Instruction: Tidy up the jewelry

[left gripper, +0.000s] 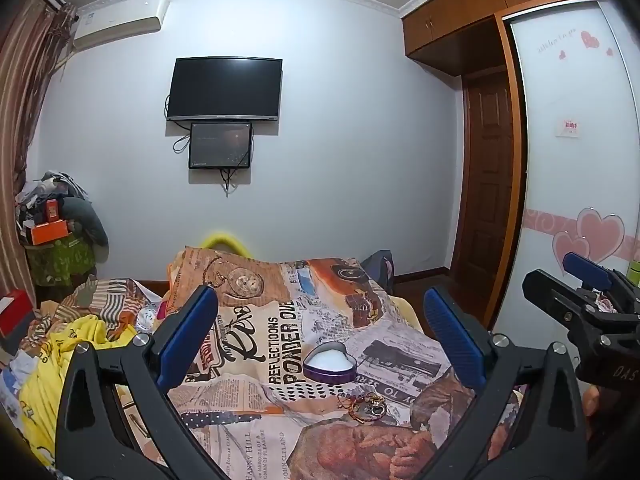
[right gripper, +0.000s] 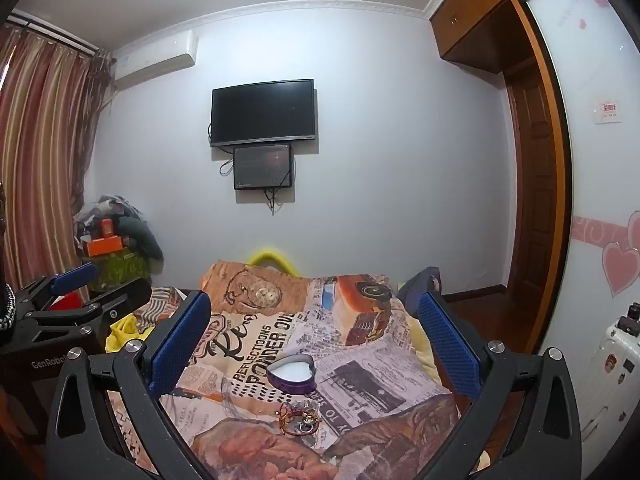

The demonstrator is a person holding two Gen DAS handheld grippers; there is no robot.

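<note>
Jewelry (left gripper: 366, 403) sits tangled on bed quilt (left gripper: 280, 320) just in front of open heart box (left gripper: 329, 361), prob light, thin, slippery w/ loose chains, so pinch the ring part; left claw (left gripper: 320, 344) & right claw (right gripper: 316, 344) both wide, empty.

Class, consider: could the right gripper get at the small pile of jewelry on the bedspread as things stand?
Probably yes: the right gripper is open, and the jewelry lies uncovered on the bedspread just ahead, nearer than the heart-shaped box.
</note>
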